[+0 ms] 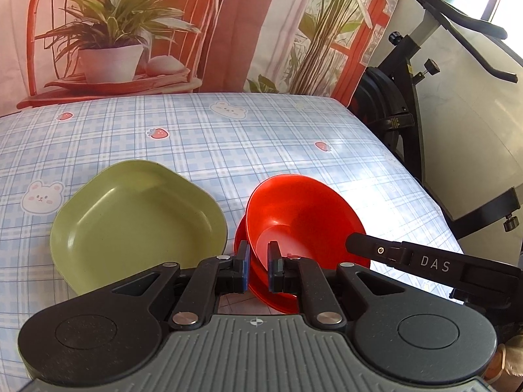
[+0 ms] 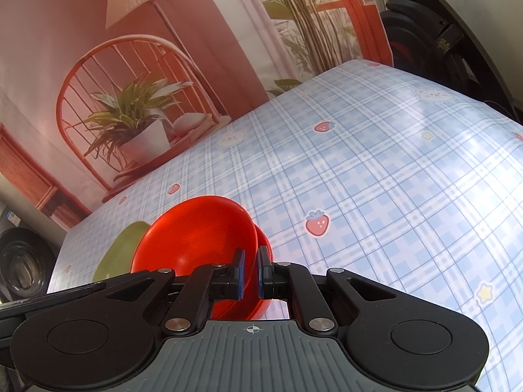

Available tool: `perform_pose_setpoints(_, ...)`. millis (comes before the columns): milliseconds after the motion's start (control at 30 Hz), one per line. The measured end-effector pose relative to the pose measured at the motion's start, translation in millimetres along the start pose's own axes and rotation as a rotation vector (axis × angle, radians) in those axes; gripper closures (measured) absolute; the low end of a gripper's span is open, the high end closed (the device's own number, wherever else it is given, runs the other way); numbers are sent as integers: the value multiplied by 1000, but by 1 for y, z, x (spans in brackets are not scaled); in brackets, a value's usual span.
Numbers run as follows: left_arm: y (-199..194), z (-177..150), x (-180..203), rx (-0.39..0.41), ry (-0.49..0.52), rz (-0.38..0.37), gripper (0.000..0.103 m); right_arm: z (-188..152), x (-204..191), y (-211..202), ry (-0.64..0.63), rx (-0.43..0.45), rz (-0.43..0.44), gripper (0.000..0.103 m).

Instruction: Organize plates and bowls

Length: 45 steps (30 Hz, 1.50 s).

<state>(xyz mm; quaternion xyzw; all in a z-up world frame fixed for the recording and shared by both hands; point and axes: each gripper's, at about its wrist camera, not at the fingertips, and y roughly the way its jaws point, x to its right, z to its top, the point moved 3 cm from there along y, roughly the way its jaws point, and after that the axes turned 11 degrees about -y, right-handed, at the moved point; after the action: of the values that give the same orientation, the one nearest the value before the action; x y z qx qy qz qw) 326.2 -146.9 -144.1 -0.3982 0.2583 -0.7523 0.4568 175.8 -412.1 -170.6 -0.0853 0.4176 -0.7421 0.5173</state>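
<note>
We work on a table under a blue checked cloth, and the biggest piece on it is the green plate, lying flat and alone at the near left, untouched by either gripper. Just beside it on the right sits the red pair: a red bowl, tilted with its mouth toward the left camera, and under it the rim of a second red dish (bowl or plate, we cannot tell).

Our left gripper is clenched on the bowl's near rim, one pad inside and one outside. Our right gripper grips the rim of the same bowl from the other side, its jaws nearly together on the thin wall.

We judge the task about midway: the red pieces are coming together as a stack, but the bowl is not yet seated level and both grippers hold it. What seems left is settling it, letting go, and deciding where the green plate belongs.
</note>
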Motion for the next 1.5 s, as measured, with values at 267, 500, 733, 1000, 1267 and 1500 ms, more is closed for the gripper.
perform_pose_setpoints(267,5,-2,-1,-23,-3,11,91,-1,2,1,6,-6,3,96)
perform_pose_setpoints(500,6,-3,-2,-33,-12,14,91,-2,1,1,9,-8,7,96)
perform_pose_setpoints(733,8,-5,-4,-42,-22,13,91,-2,0,1,4,-7,5,95)
perform_pose_setpoints(1000,9,-6,-4,-49,-19,16,88,-2,-1,1,-2,-4,0,94)
perform_pose_setpoints(1267,7,-6,-4,-41,-24,19,75,-1,-2,-2,-12,4,-19,92)
perform_pose_setpoints(1500,7,-5,-9,-35,-51,36,71,0,-1,-3,-18,13,-28,90)
